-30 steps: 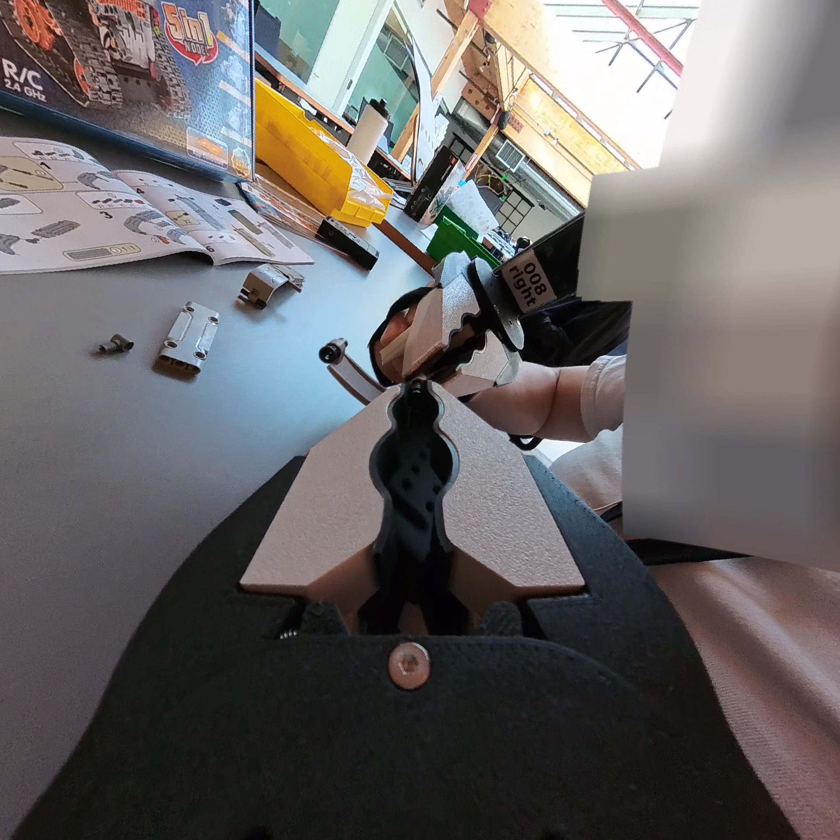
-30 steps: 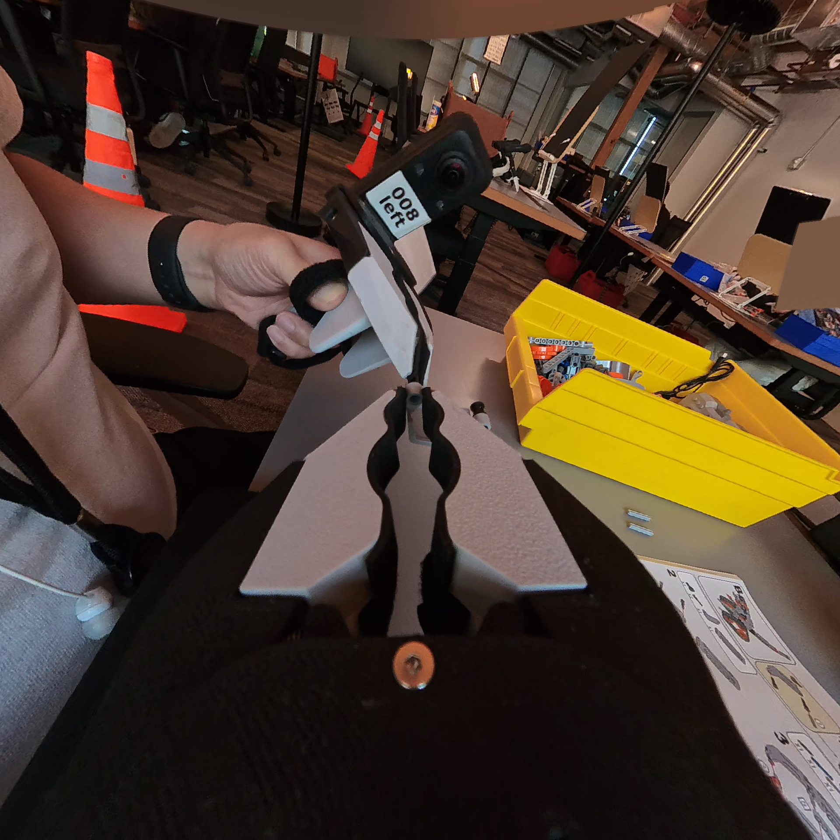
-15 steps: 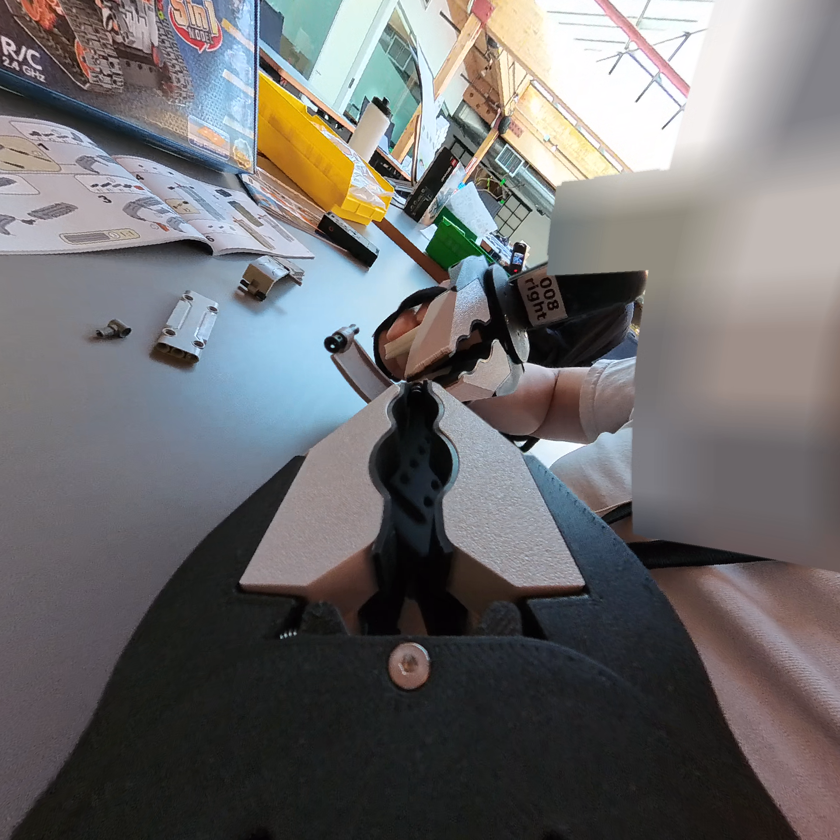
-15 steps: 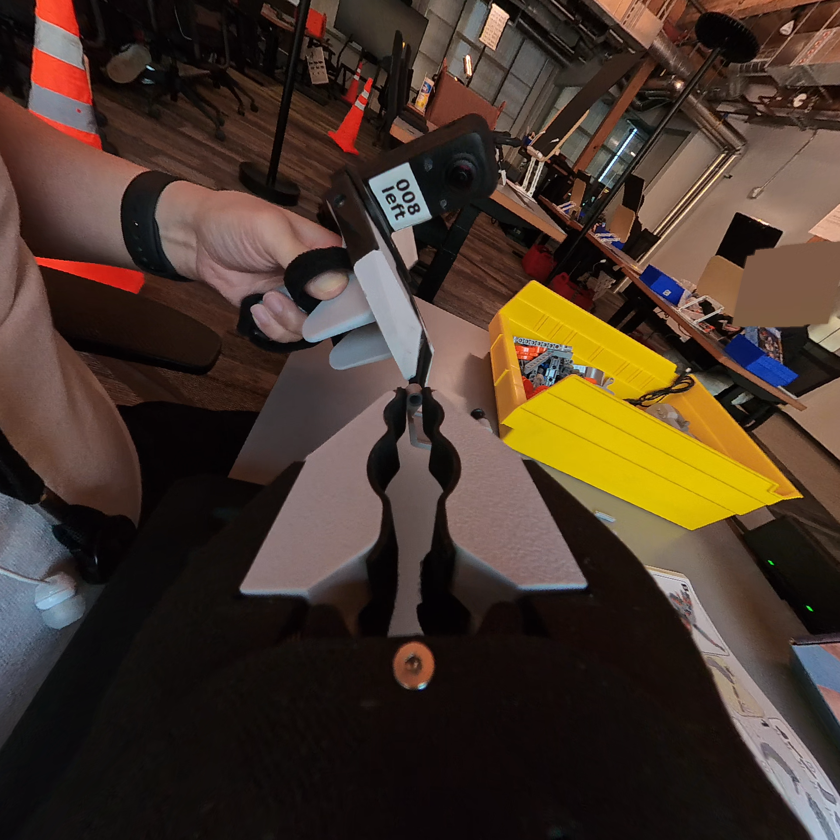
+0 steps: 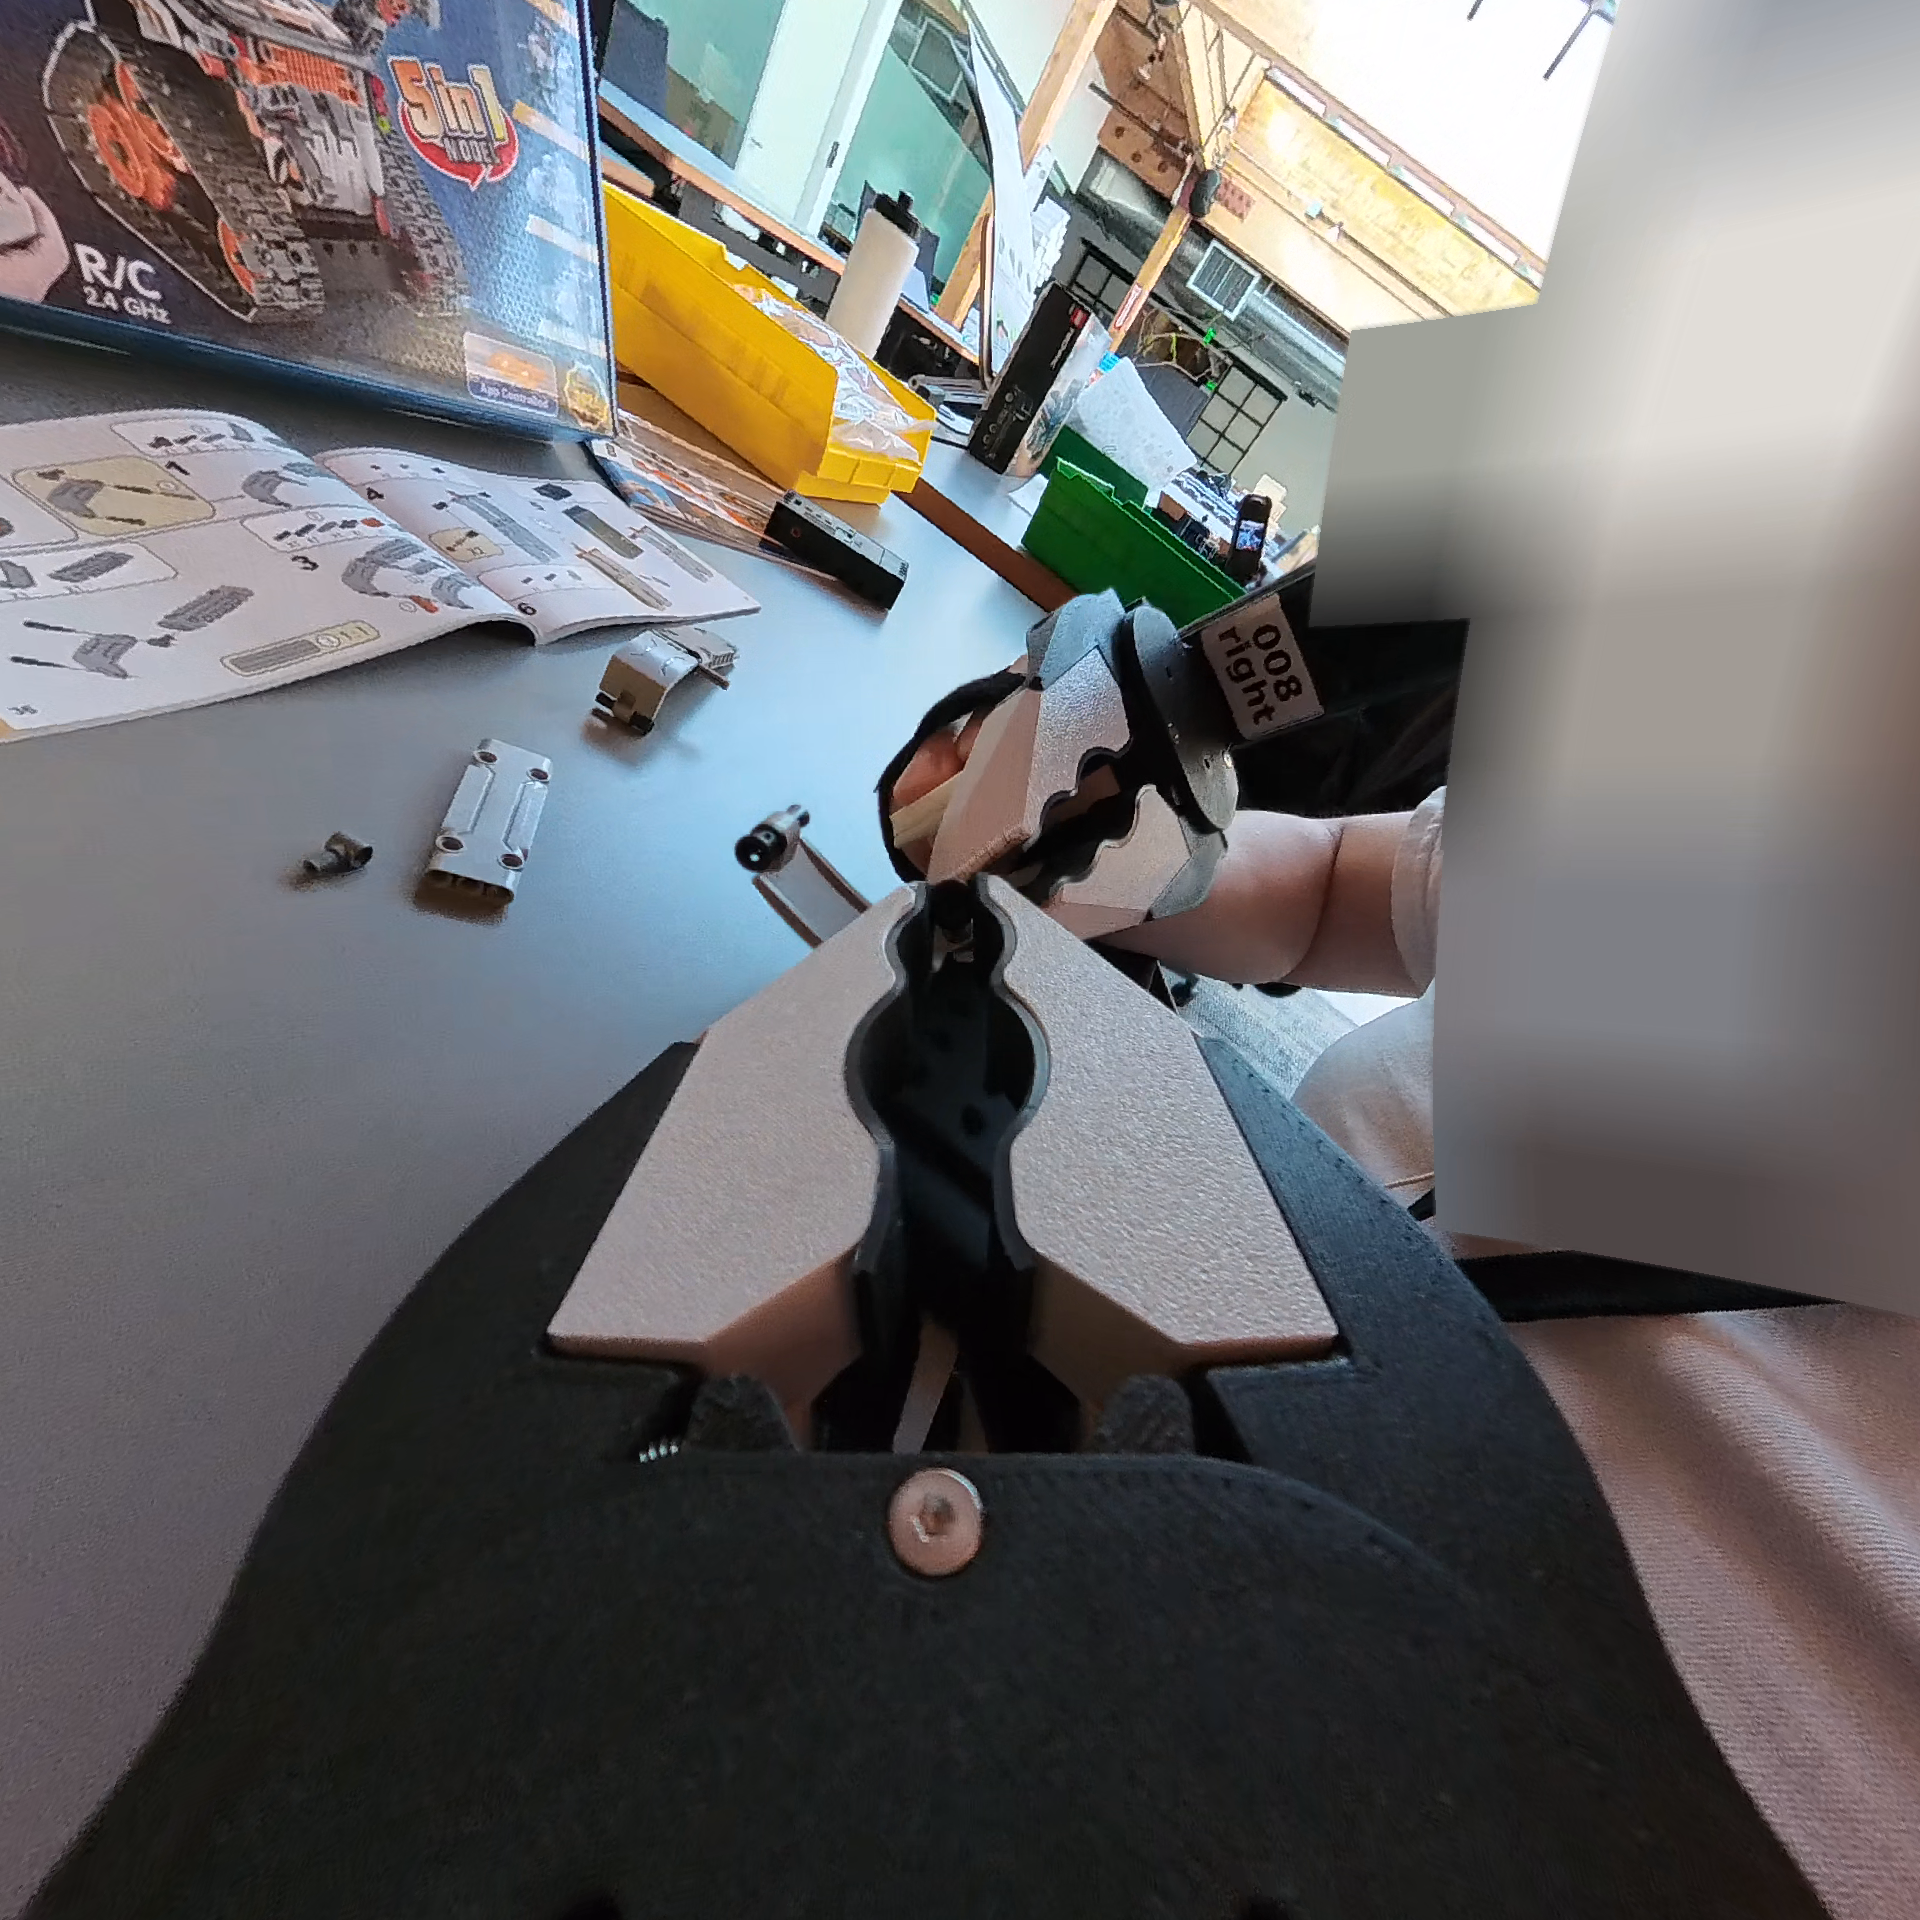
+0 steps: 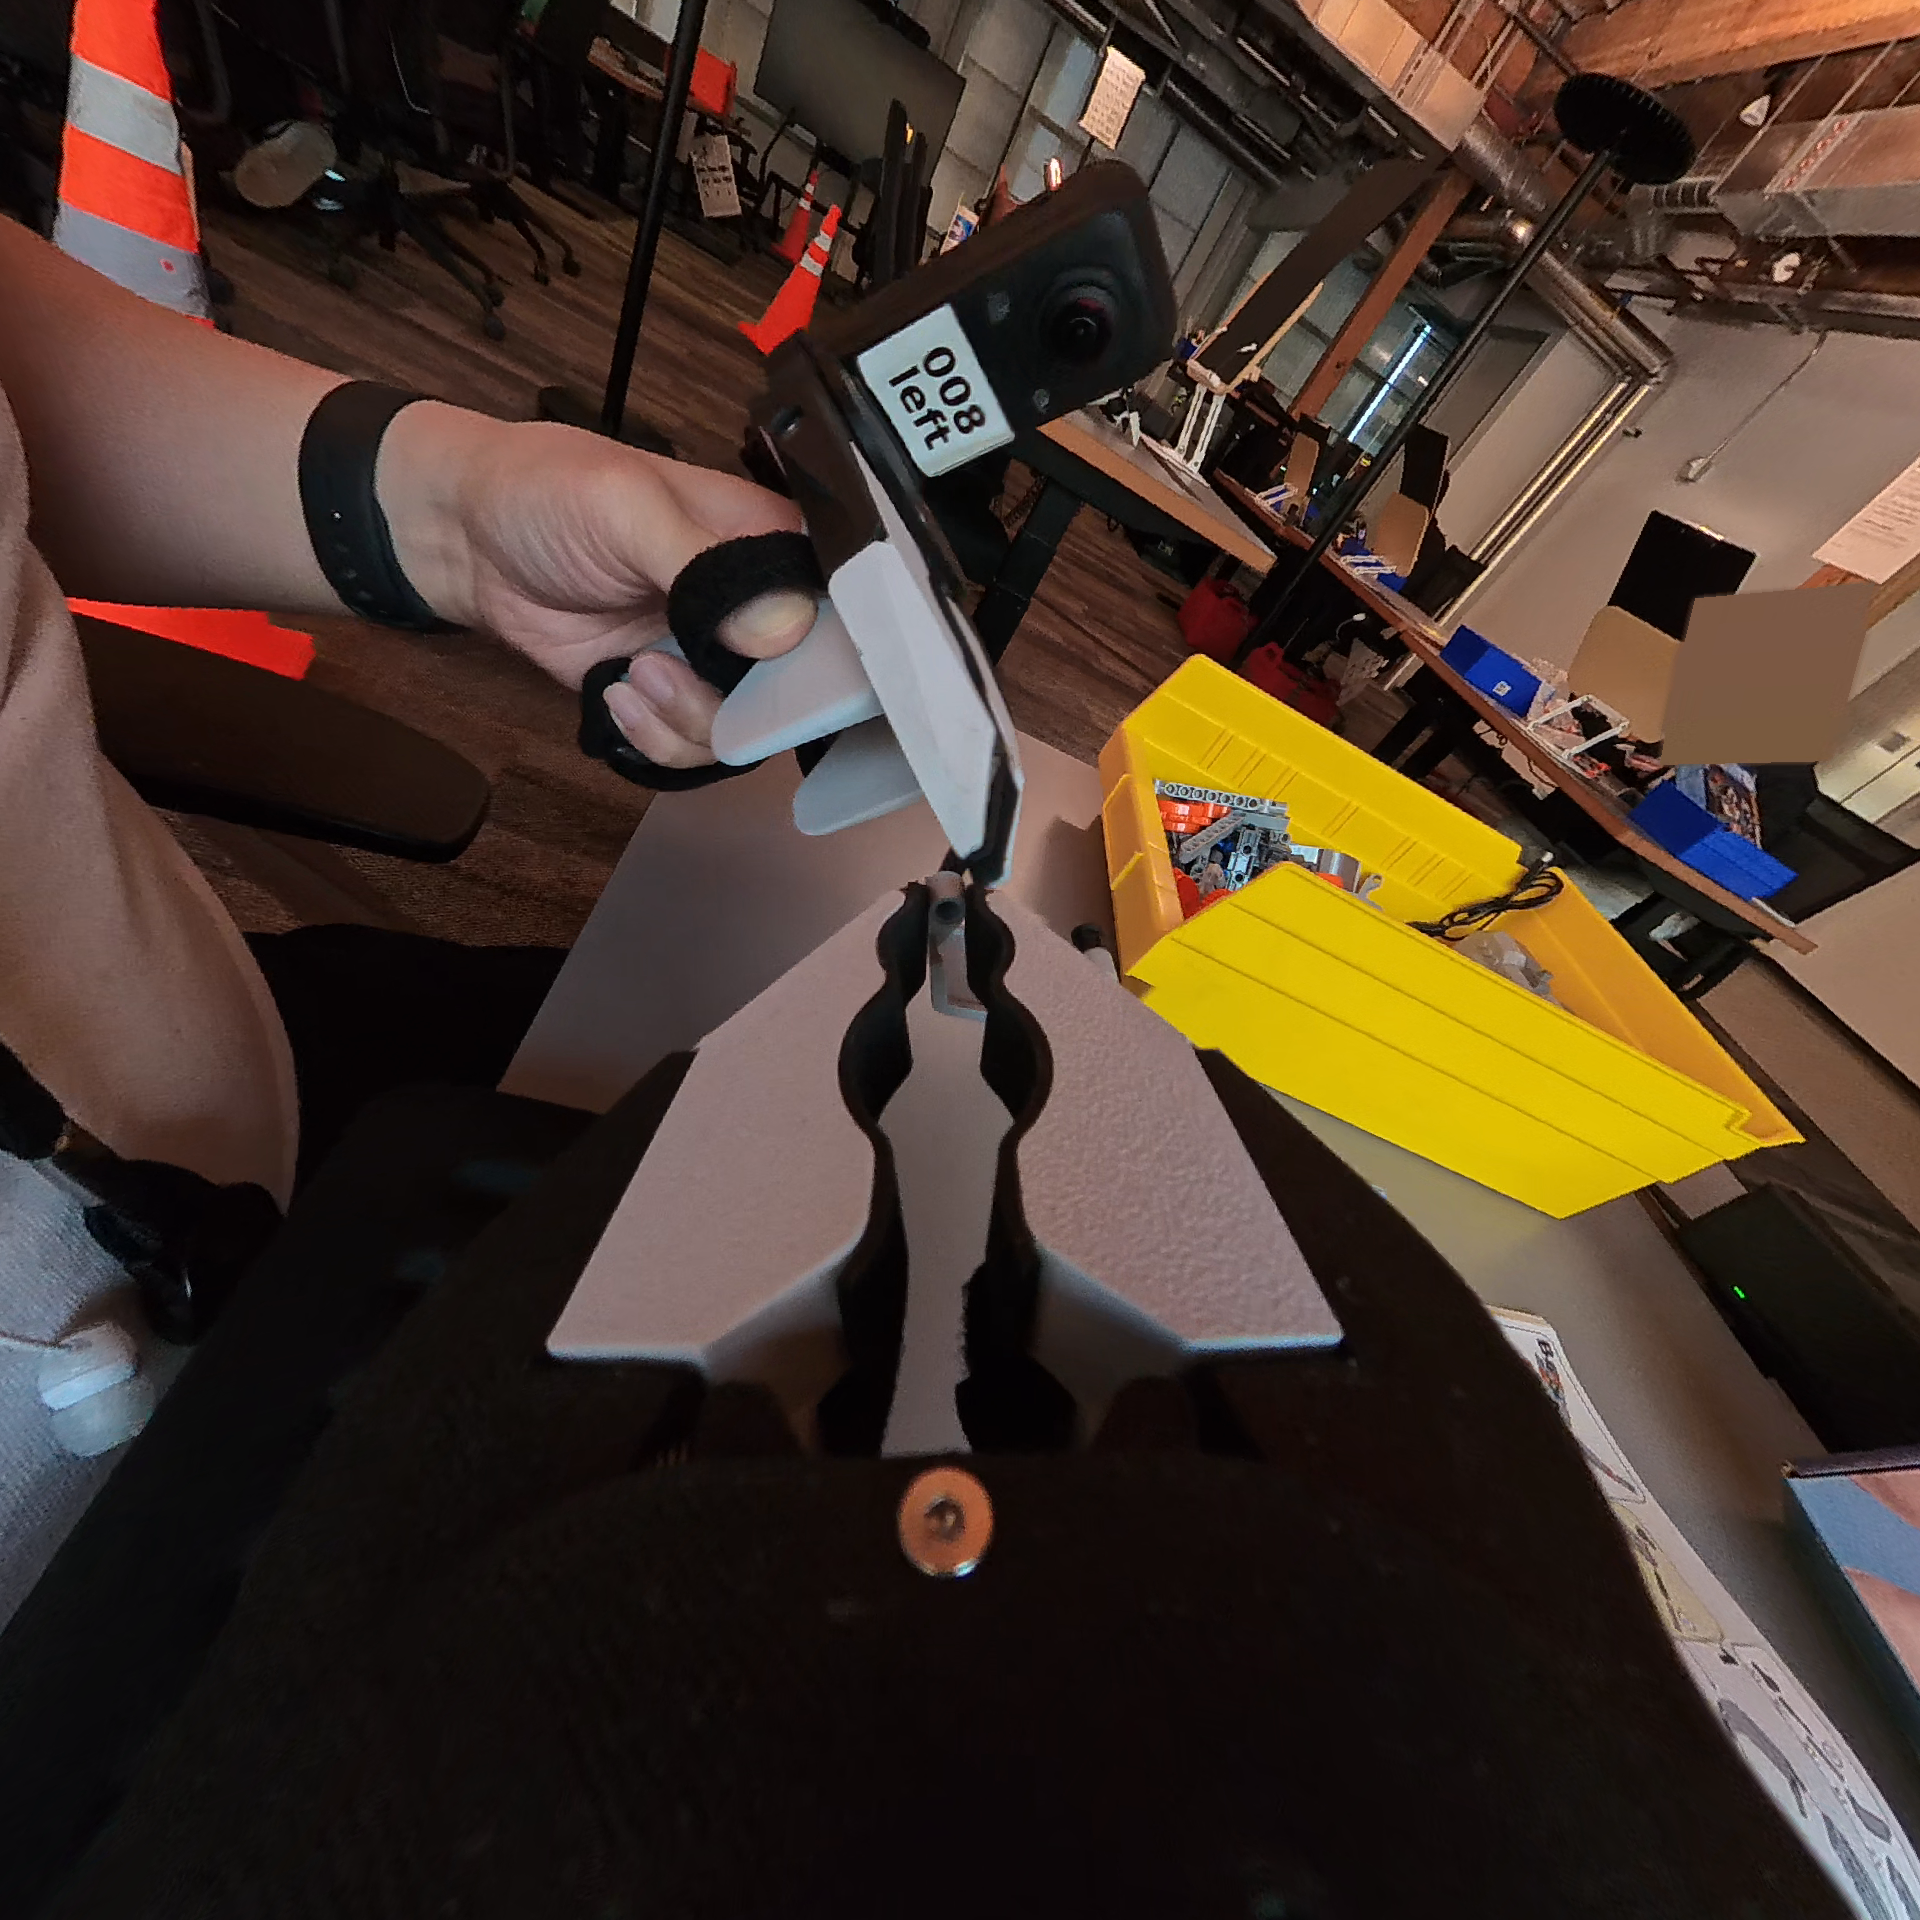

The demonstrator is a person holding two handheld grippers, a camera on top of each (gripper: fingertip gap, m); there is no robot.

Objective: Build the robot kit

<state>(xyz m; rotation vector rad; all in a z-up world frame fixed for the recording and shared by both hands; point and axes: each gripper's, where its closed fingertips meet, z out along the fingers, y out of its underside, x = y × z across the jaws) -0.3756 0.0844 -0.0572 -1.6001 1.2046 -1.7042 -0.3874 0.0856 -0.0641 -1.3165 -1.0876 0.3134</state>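
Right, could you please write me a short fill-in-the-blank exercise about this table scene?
1. The right gripper is shut on a light ____ angled piece.
2. The bin of mixed parts on the table is ____.
3. The open booklet lies in front of an upright toy ____.
4. Behind the left gripper, which is shut on a small dark part, stand orange and white traffic ____.
Missing words: grey; yellow; box; cones.

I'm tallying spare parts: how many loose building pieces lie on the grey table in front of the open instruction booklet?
3. A tiny dark connector lies farthest left, a flat grey panel beside it, and a curved grey piece nearest the booklet. Others may be hidden behind the tongs.
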